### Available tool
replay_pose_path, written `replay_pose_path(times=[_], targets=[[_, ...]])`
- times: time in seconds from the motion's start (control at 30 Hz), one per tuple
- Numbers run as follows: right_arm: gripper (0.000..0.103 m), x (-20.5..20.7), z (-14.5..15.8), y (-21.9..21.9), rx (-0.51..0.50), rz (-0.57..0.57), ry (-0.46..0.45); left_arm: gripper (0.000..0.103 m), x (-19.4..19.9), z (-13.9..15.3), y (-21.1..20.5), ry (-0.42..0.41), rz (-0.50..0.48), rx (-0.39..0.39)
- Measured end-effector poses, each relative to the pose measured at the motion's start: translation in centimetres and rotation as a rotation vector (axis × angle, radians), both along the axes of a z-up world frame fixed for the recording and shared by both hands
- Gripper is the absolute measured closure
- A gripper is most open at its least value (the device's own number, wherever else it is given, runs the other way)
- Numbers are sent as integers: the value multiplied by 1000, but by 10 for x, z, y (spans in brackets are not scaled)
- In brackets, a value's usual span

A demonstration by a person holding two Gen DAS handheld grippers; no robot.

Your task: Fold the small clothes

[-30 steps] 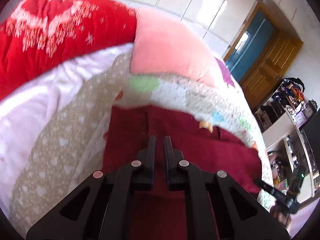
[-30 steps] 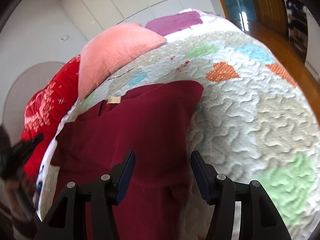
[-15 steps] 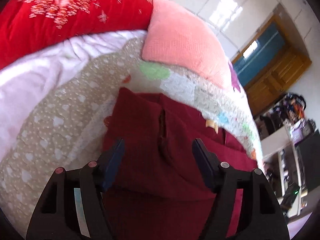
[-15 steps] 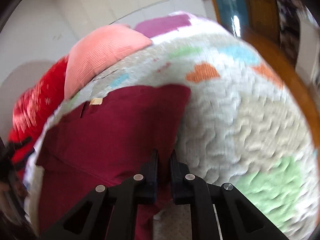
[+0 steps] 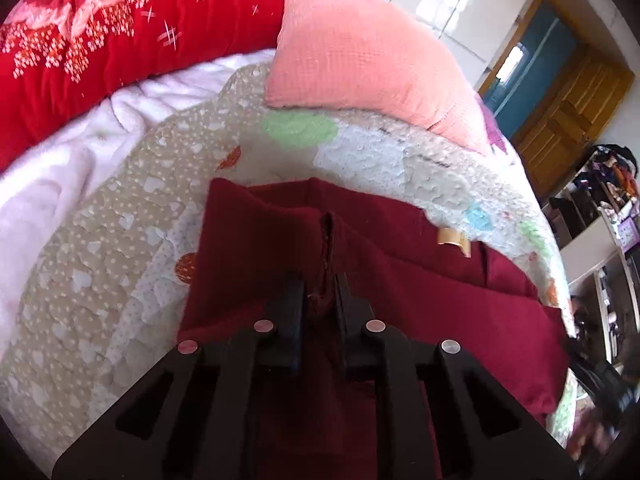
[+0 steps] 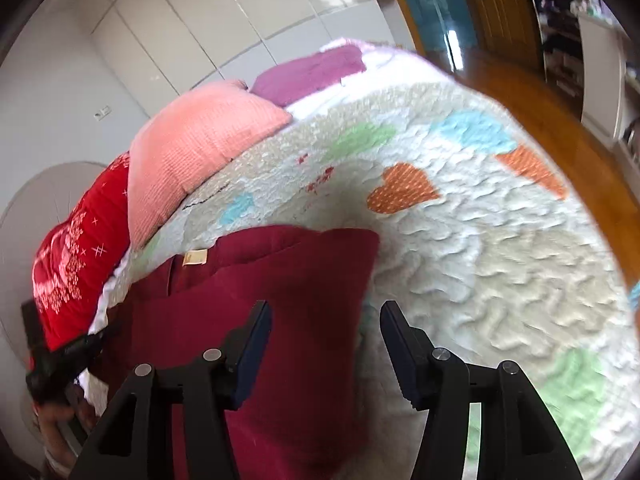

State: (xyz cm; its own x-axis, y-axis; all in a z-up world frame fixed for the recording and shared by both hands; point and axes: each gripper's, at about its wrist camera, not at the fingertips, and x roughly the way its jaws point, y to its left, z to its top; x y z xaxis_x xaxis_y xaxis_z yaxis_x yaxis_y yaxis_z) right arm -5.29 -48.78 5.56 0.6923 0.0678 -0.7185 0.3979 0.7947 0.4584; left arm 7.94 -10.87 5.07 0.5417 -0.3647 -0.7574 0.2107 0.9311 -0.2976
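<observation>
A dark red garment (image 5: 400, 264) lies folded on the quilted bed, a tan label (image 5: 454, 240) near its collar. My left gripper (image 5: 320, 296) is shut on a raised pinch of the garment's cloth near its left side. In the right wrist view the same garment (image 6: 280, 280) lies at lower left. My right gripper (image 6: 325, 320) is open, straddling the garment's right edge just above it, holding nothing.
A salmon pillow (image 5: 360, 52) and a red blanket (image 5: 100, 32) lie at the head of the bed, a purple pillow (image 6: 312, 72) beyond. The patchwork quilt (image 6: 480, 248) spreads to the right. Wooden floor (image 6: 540, 92) and shelves (image 5: 600, 208) are past the bed edge.
My left gripper, open half a second ago, has closed on a fold of the garment. My right gripper, closed at the garment's right edge half a second ago, has opened.
</observation>
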Motion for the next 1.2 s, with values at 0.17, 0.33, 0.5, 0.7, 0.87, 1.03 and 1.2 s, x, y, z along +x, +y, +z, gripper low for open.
replay_pose_path(times=[0.17,0.33,0.5,0.7,0.87,1.03,1.2], targets=[[88,20,-2,9,-116,19,40,92,-28,9,21,-49,-23,-30],[88,38,-21,15,-187,16,129,91,-18,-22,16,7,-12,25],[84,15,9,22,-208,17,89,78,-15,-11,24,17,-41,-19],[84,-14,22,62,-211,191,38,56,-26,16,51,-53,19,-16],[84,-5,-15,67,-207,209,143,56,-30,26,58,-59,39,6],[80,-7,6,78,-222,213,112,56,-27,17,31,-46,-19,51],[75,-6,-5,82,-219,225,130,54,6,-29,5,43,-2,134]])
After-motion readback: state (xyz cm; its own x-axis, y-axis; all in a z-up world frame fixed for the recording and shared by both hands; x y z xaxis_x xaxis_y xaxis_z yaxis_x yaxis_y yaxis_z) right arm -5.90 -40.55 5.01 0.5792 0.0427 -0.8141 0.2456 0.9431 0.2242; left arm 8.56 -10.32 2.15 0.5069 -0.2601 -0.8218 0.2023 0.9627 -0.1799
